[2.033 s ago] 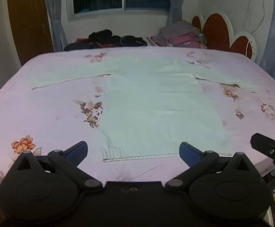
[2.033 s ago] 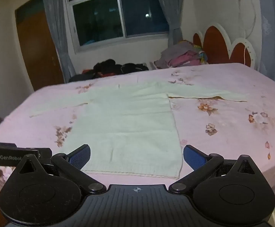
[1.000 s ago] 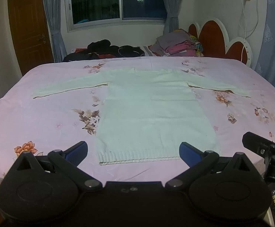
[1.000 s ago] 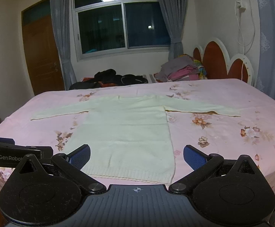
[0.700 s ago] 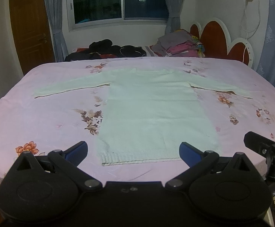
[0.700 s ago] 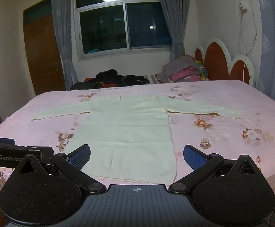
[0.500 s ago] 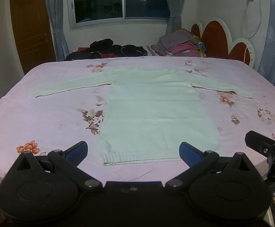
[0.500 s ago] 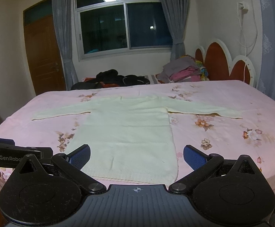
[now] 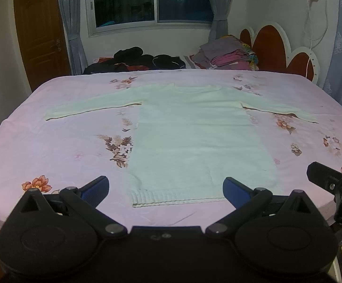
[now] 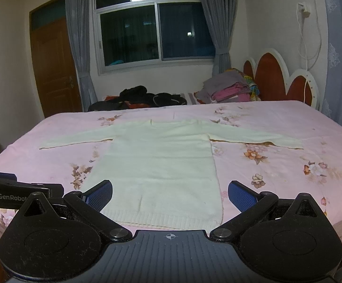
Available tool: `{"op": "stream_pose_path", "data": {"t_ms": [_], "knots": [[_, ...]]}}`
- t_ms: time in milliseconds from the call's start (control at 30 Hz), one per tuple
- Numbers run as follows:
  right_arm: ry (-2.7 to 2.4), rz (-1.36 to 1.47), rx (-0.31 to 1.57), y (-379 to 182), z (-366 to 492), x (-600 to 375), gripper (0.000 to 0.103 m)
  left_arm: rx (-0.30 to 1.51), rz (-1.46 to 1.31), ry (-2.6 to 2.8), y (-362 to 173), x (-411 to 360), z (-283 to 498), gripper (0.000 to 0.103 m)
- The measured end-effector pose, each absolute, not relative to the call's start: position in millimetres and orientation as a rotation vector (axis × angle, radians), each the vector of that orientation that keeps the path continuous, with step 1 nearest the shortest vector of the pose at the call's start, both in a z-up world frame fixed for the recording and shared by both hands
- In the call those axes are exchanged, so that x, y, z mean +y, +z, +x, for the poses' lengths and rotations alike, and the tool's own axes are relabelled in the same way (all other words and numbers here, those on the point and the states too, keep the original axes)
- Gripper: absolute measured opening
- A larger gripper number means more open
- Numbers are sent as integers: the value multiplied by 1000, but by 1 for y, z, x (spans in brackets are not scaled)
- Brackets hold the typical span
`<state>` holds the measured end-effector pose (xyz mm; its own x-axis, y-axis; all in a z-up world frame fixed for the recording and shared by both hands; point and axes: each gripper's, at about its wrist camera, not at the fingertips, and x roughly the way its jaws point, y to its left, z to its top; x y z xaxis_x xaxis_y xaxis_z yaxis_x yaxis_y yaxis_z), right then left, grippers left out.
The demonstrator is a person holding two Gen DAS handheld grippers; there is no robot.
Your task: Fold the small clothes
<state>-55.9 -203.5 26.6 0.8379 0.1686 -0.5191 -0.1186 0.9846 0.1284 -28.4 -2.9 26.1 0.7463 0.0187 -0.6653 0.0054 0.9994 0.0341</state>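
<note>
A pale cream sweater (image 9: 194, 136) lies on a pink bed sheet (image 9: 60, 141) printed with brown and orange flowers. Ahead of the black, blue-padded left hand-held gripper (image 9: 165, 188), the headboard (image 9: 270, 47) is red-brown edged in white.

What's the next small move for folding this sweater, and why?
Probably reach the left hand-held gripper out to the left sleeve. The sweater lies flat with both sleeves spread, and both hand-held grippers hang open and empty near the hem.

A home bedroom: floral-sheeted bed (image 9: 53, 141), scalloped headboard (image 9: 272, 47), curtained window (image 10: 156, 30).
</note>
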Motion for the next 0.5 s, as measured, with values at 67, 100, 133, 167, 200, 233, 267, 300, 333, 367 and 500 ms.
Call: {"op": "stream_pose_path", "data": {"t_ms": [67,100,133,167,200,233,267,300,333,367,500], "knots": [[152,89,557,26,-54,-203,103,730,33,10,26,-2,-28,103],[153,89,556,26,-52,-202,103,730,33,11,26,-1,-27,103],[154,90,557,25,-52,-202,103,731,32,13,26,-1,-26,103],[154,91,557,25,-51,-202,103,730,32,15,26,0,-25,103],[155,92,557,24,-50,-202,103,731,33,16,26,0,-24,103],[155,92,558,24,-49,-202,103,732,32,17,26,0,-24,103],[156,92,558,24,-49,-202,103,732,32,17,26,1,-23,103],[156,92,558,24,-49,-203,103,733,32,18,26,1,-23,103],[157,92,558,23,-47,-202,103,734,31,18,26,1,-22,103],[158,92,558,23,-48,-203,103,734,31,19,26,1,-21,103],[156,90,557,22,-47,-203,103,737,30,23,24,1,-19,103]]}}
